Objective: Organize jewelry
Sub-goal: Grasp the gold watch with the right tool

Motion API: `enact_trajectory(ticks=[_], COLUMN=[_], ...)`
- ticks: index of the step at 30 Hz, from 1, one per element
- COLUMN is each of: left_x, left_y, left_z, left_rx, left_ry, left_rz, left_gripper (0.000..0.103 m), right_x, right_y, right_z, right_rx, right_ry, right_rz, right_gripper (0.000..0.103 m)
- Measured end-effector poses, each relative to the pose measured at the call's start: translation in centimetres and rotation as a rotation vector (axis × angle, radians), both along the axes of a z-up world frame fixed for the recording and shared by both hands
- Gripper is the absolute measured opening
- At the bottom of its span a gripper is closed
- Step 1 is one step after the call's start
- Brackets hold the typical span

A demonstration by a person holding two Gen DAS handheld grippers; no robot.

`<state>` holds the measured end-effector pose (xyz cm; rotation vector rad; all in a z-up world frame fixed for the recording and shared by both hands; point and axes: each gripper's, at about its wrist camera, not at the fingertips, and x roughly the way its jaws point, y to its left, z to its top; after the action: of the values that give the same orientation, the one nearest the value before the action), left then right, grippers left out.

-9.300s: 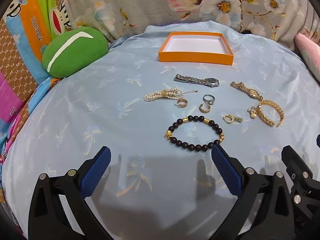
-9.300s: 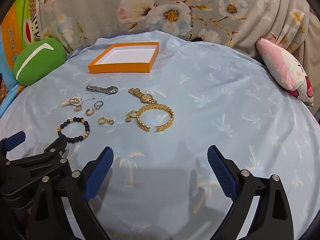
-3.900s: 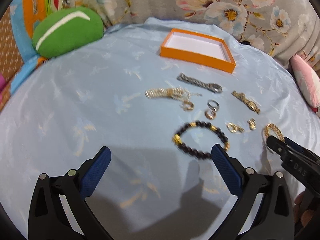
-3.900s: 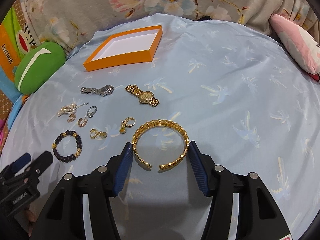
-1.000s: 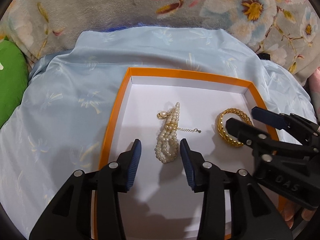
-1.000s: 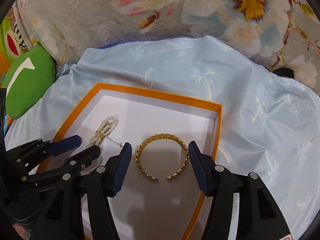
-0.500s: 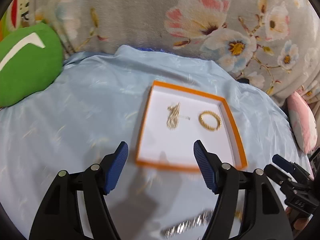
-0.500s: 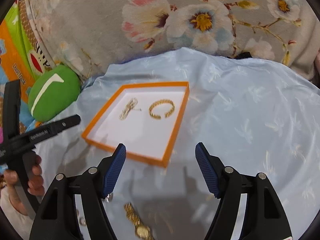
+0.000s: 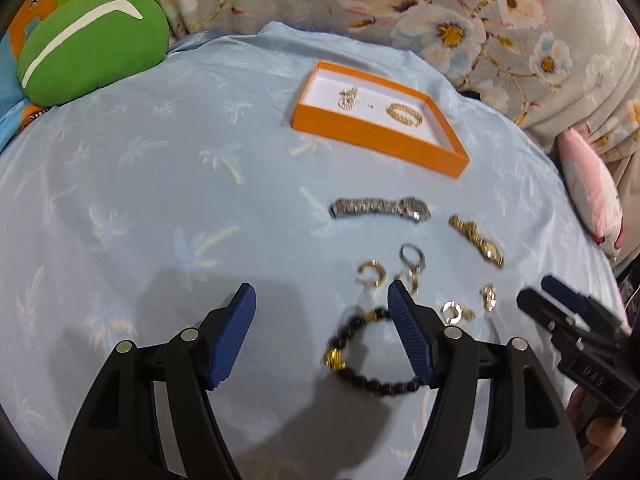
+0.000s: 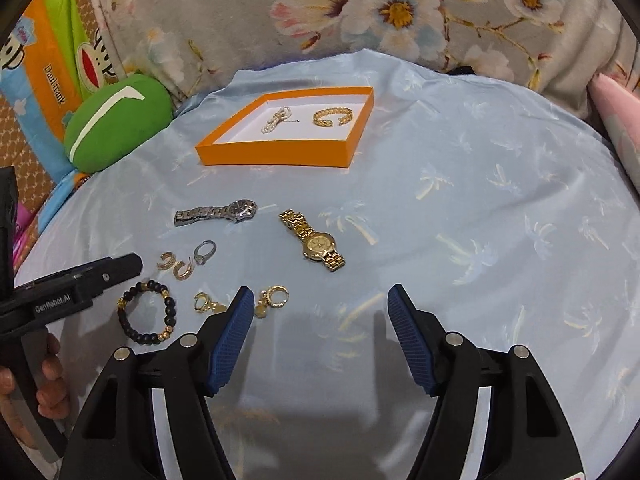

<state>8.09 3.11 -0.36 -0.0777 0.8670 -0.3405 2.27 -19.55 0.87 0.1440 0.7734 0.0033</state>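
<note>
An orange box (image 9: 380,136) (image 10: 276,156) at the back of the blue cloth holds a pearl bracelet (image 9: 347,97) (image 10: 276,119) and a gold bangle (image 9: 405,115) (image 10: 333,117). On the cloth lie a silver watch (image 9: 380,207) (image 10: 216,211), a gold watch (image 9: 477,241) (image 10: 317,245), several gold earrings and a ring (image 10: 205,252), and a black bead bracelet (image 9: 368,356) (image 10: 147,312). My left gripper (image 9: 322,312) is open and empty, just left of the bead bracelet. My right gripper (image 10: 320,312) is open and empty, right of the earrings.
A green cushion (image 9: 90,46) (image 10: 116,120) lies at the back left. A pink cushion (image 9: 592,196) sits at the right edge. A floral blanket (image 10: 360,12) rises behind the box.
Both grippers have pulled back from the box toward the near side of the cloth. The loose jewelry has come into view again. Both stay open and empty.
</note>
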Motion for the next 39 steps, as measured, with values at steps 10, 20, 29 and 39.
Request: enact_trajectory(ticks=[10, 20, 29, 39], left_x=[-1.1, -1.0, -1.7, -2.2], left_y=[-0.2, -0.1, -0.8, -1.7], left_z=[0.3, 0.0, 0.2, 0.0], left_rx=[0.034, 0.011, 0.013, 0.045], left_ry=[-0.053, -0.037, -0.054, -0.036], left_rz=[0.003, 0.008, -0.054, -0.076], left_gripper=[0.079, 0.081, 0.083, 0.087], right_x=[4.6, 6.2, 5.1, -0.3], right_y=[-0.2, 0.4, -0.2, -1.1], right_z=[-0.7, -1.6, -1.6, -1.9], right_rx=[0.021, -0.042, -0.033, 0.014], right_ry=[0.047, 0.112, 0.105, 0.096], right_rz=[-0.024, -0.027, -0.076, -0.137], right_gripper=[0.046, 0.037, 0.021, 0.021])
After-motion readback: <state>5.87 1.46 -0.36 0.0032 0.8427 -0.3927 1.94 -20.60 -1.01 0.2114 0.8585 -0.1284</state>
